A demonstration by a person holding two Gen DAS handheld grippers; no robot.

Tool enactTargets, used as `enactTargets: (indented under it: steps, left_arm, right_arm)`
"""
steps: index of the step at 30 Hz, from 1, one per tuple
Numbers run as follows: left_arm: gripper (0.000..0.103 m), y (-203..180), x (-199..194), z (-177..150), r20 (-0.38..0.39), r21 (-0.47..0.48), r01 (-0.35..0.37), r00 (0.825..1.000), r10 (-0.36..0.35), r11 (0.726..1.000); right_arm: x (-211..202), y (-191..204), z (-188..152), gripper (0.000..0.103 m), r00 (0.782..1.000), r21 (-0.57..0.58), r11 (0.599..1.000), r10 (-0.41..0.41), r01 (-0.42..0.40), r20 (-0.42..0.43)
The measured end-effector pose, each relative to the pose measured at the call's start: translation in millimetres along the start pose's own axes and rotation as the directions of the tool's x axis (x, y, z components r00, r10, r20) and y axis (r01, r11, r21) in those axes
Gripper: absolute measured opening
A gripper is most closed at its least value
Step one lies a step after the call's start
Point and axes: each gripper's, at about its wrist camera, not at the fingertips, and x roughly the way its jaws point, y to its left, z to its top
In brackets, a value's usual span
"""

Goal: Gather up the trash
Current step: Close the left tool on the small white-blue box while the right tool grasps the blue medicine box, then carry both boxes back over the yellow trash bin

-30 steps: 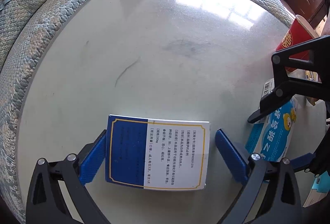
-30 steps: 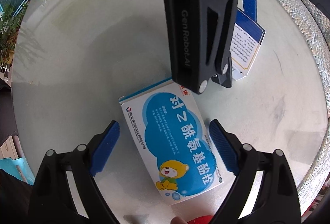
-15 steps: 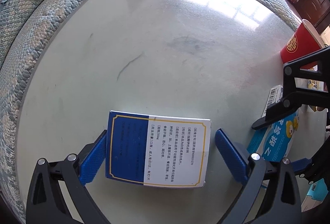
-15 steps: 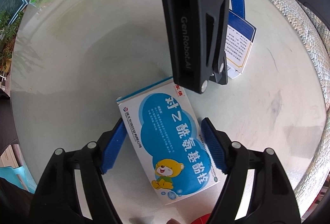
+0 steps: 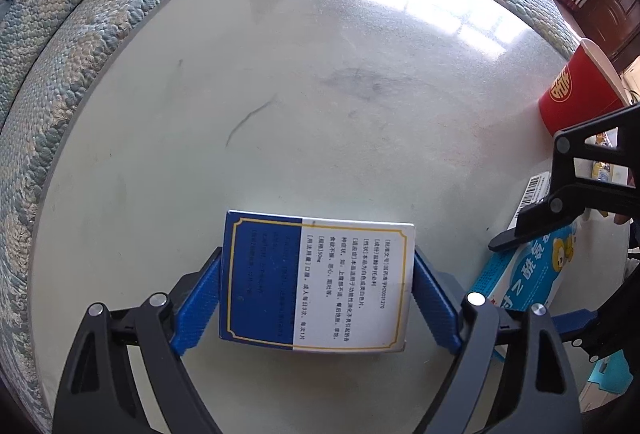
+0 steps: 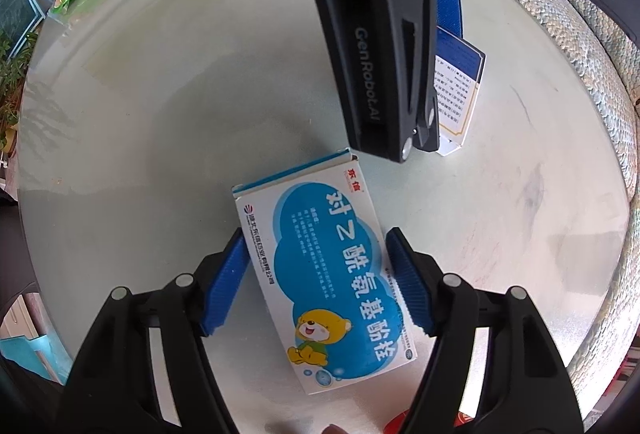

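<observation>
left gripper (image 5: 316,290): jaws have just been closing, pads now pressing both short ends of the blue-and-white medicine box (image 5: 316,276) on the glass table (image 5: 280,74) | right gripper (image 6: 316,282): jaws closing around the bear-printed medicine box (image 6: 324,274), seemingly touching its sides, contact unclear | red paper cup (image 5: 576,90) standing at 2 o'clock

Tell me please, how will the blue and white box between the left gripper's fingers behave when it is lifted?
The blue and white box looks like thin printed card, so probably light and easily dented. It lies flat with the blue pads against its two short ends, so it should rise level. Its glossy face may slip somewhat.
</observation>
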Motion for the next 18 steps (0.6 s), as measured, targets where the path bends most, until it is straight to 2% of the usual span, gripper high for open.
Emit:
enactTargets:
  steps: [7, 11, 18]
  left_arm:
    - [0.084, -6, -3, -5, -0.007, -0.017, 0.016, 1.000, -0.016, 1.000]
    - [0.084, -11, -11, -9, -0.005, -0.020, -0.010, 1.000, 0.010, 1.000]
    - [0.084, -14, -38, -18, 0.002, -0.090, -0.029, 1.000, 0.030, 0.995]
  right_arm:
    - [-10, -1, 0, 0.068, 1.000, 0.036, 0.999, -0.002, 0.001, 0.026]
    - [-19, 4, -1, 0.068, 0.999, 0.034, 0.999, -0.009, 0.008, 0.036]
    - [-40, 14, -5, 0.068, 0.998, 0.045, 0.999, -0.023, 0.021, 0.052]
